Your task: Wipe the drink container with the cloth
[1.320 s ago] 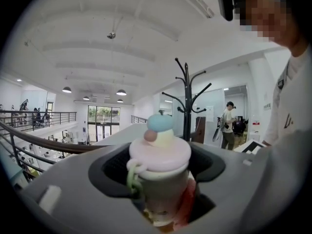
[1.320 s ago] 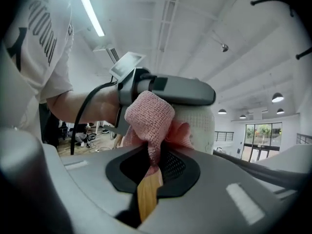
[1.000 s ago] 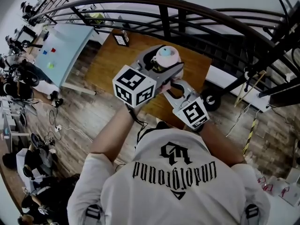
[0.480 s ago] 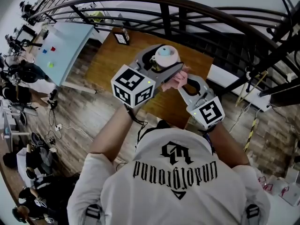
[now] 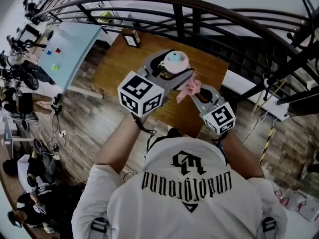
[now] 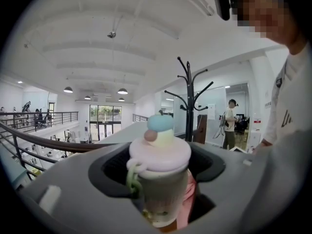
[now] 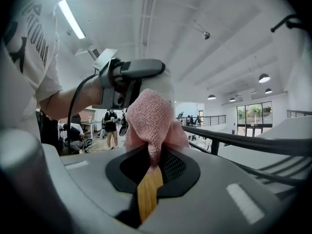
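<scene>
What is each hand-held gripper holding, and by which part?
Left hand-held gripper: cup, clamped round its body below the lid. Right hand-held gripper: pink cloth, pinched at one bunched end.

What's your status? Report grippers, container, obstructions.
Left gripper shut on drink container. Right gripper shut on pink cloth, cloth against container's side. Nothing between them.
</scene>
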